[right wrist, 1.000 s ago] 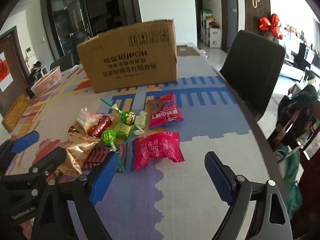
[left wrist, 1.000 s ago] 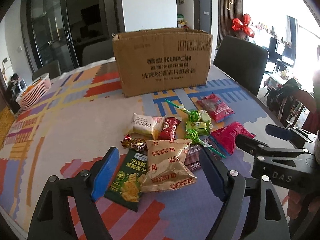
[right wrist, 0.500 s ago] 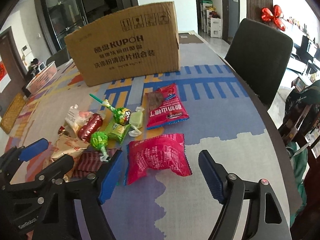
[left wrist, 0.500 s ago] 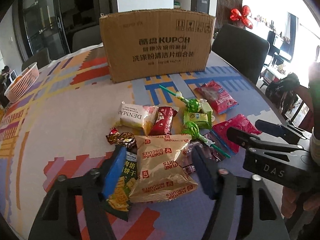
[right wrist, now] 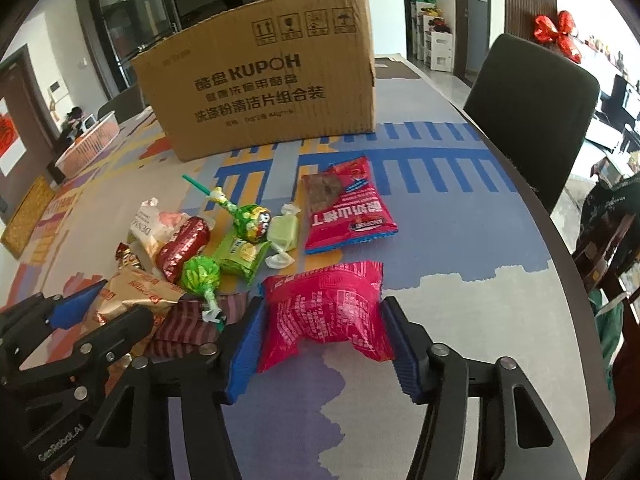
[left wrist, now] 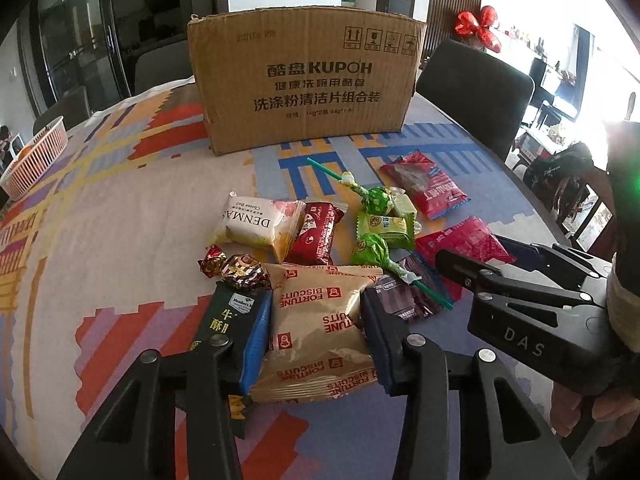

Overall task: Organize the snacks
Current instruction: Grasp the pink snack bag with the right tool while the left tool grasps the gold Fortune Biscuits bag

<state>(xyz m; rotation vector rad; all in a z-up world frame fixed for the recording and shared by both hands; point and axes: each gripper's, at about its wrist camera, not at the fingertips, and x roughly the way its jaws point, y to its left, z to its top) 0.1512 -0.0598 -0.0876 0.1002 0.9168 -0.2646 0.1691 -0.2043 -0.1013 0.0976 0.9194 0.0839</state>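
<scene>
**Both grippers down on their packets**

Since a second ago I have lowered both tools from above the pile onto it, and the jaws, then wide apart, have narrowed onto a packet each.

Item 1, my left gripper [left wrist: 316,344]: blue pads pressed against both sides of the tan Fortune Biscuits bag [left wrist: 320,328], which is pinched between them while lying on the table. Touching its left side, partly under the pad: the dark green cracker packet [left wrist: 230,316].

Item 2, my right gripper [right wrist: 324,344]: pads touching both edges of the pink snack bag [right wrist: 326,312], the bag bulging between them, on the tablecloth [right wrist: 460,240].

Left view only: the white Denmark cheese-ball pack [left wrist: 256,220] label, the gold-wrapped candies [left wrist: 236,268], and the cracker packet.

Right view only: the pink bag's full face and the pale green wrapped sweet [right wrist: 284,232] clear of the lollipops [right wrist: 250,220].

Beyond, in both: the red jerky packet [right wrist: 348,208], then the upright cardboard box [right wrist: 260,92] at the back.
</scene>
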